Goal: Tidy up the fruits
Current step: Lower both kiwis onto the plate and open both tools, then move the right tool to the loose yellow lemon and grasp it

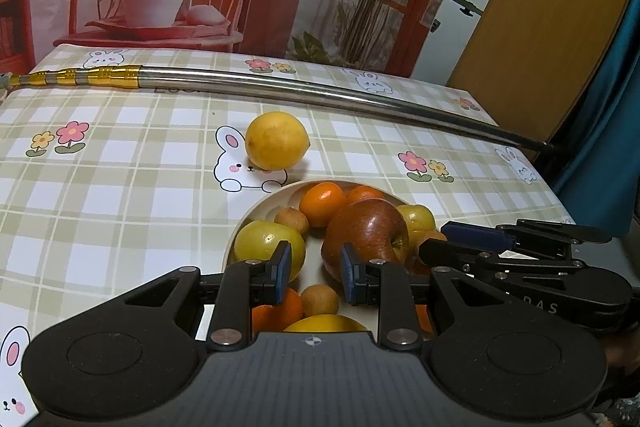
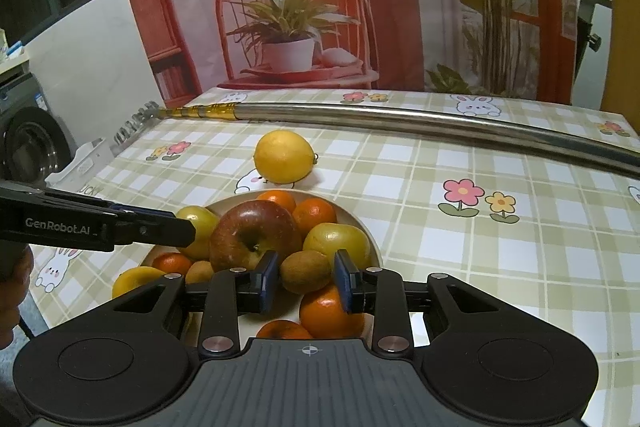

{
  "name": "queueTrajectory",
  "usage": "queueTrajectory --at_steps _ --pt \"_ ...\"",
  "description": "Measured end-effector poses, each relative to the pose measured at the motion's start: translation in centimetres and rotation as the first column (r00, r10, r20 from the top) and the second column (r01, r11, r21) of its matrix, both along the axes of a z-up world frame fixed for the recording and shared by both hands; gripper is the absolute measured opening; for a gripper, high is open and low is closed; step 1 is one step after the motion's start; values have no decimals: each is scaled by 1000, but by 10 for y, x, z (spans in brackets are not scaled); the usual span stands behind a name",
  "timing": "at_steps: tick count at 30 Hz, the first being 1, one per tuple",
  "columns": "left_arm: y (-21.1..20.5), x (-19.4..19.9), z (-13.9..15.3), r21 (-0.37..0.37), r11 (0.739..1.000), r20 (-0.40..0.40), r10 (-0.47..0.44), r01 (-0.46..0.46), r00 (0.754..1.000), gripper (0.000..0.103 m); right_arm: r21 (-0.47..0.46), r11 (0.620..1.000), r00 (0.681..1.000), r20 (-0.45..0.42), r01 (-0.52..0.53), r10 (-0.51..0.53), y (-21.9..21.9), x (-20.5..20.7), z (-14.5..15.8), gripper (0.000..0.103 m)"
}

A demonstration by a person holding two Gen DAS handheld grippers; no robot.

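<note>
A cream bowl (image 1: 256,209) (image 2: 370,233) holds a red apple (image 1: 366,231) (image 2: 254,231), yellow-green apples (image 1: 264,243) (image 2: 338,241), several oranges (image 1: 322,203) (image 2: 330,311) and small brown fruits (image 1: 319,299). A lemon (image 1: 277,140) (image 2: 285,157) lies on the cloth beyond the bowl. My left gripper (image 1: 314,273) is open and empty over the bowl, between a green apple and the red apple. My right gripper (image 2: 306,277) has its pads on either side of a brown kiwi (image 2: 306,271); contact is unclear. It also shows in the left wrist view (image 1: 448,239).
A long metal pole (image 1: 320,93) (image 2: 400,121) with a gold end lies across the far side of the table. The table has a checked cloth (image 1: 120,187) with rabbits and flowers. Its right edge (image 1: 560,195) is near the bowl.
</note>
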State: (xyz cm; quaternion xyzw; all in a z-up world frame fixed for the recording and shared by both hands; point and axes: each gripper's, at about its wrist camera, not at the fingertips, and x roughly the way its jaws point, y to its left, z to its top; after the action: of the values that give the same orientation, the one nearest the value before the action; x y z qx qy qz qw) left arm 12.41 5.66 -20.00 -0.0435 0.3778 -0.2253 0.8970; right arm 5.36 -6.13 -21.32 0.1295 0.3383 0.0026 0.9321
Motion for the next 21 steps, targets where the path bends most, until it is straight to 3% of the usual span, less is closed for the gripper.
queueTrajectory --at_steps 21 --pt "46 2 41 -28 983 80 183 -181 980 29 -3 996 995 58 85 -84 -27 -3 27 33"
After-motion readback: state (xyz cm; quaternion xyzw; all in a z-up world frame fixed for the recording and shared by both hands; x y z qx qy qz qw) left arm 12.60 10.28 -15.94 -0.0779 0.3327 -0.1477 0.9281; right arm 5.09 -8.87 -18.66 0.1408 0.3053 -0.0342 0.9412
